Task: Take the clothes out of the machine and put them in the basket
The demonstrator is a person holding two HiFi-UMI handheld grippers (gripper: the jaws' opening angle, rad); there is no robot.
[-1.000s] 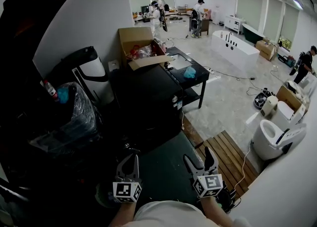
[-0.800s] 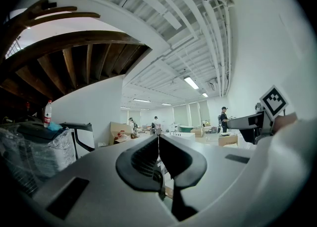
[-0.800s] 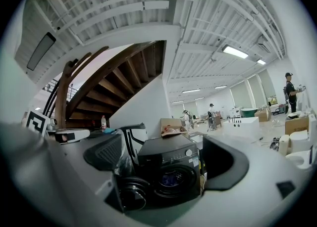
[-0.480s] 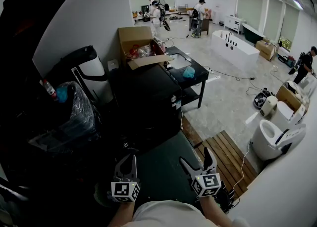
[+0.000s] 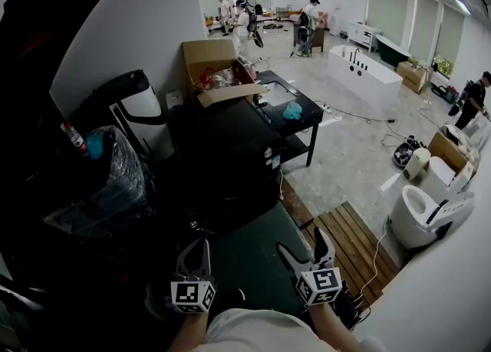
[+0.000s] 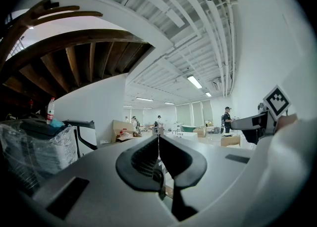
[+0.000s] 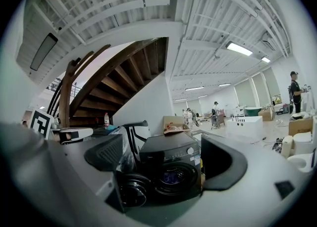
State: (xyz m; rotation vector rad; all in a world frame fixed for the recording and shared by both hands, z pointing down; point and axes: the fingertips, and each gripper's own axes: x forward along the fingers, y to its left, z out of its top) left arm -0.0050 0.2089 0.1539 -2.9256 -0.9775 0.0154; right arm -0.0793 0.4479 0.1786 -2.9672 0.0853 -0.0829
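The black front-loading washing machine (image 5: 230, 160) stands ahead of me; the right gripper view shows its front (image 7: 171, 164). Its round door (image 7: 130, 191) hangs open to the left, and purple-blue clothes (image 7: 173, 176) lie in the drum. My right gripper (image 5: 304, 245) is held level, short of the machine. Its jaws have just been opening and now stand wide apart (image 7: 163, 158), with nothing between them. My left gripper (image 5: 197, 254) is beside it, jaws closed together and empty (image 6: 158, 142). I see no basket clearly.
A dark mat (image 5: 245, 262) lies before the machine. A plastic-wrapped bundle (image 5: 115, 178) sits at its left, a cardboard box (image 5: 219, 74) and a black low table (image 5: 288, 113) behind it. Wooden slats (image 5: 353, 243) and a white toilet (image 5: 422, 216) are on the right. People stand far back.
The right gripper's jaws have spread wider than a second ago. Both hands stay where they were, and the left gripper is unchanged.
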